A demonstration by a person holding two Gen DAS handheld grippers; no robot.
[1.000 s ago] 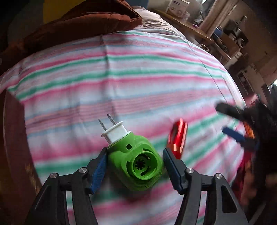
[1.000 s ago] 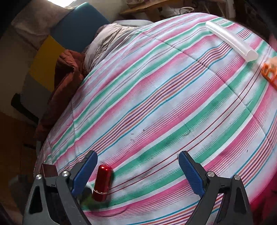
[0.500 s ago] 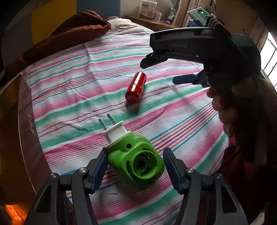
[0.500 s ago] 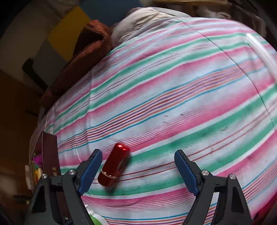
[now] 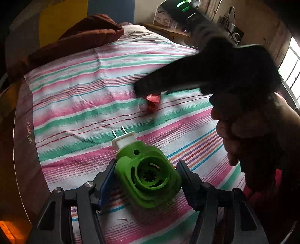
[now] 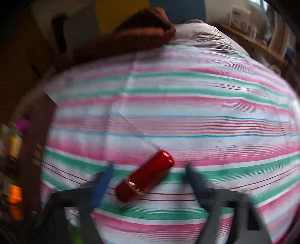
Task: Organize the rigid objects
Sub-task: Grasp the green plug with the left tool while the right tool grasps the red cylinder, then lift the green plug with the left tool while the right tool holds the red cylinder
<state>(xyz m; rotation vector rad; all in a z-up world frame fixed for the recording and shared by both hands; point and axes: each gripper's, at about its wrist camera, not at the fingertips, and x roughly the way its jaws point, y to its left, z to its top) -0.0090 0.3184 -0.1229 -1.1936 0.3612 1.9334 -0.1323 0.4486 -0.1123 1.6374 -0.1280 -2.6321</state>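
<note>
My left gripper (image 5: 145,174) is shut on a green plug-in device (image 5: 148,174) with a white two-pin plug, held just above the striped bedspread (image 5: 78,105). A red metallic cylinder (image 6: 144,177) lies on the bedspread between the open fingers of my right gripper (image 6: 150,180), which straddle it without touching; the view is motion-blurred. In the left wrist view the right gripper (image 5: 150,92) hovers over the red cylinder (image 5: 152,104) and hides most of it.
A brown blanket (image 5: 78,39) is heaped at the far end of the bed. A dark wooden bed frame (image 5: 22,142) runs along the left edge. Shelves with boxes (image 5: 163,16) stand behind the bed.
The right gripper has swung left and down over the red cylinder, which now lies between its fingers. The left gripper keeps holding the green device and has shifted slightly.
</note>
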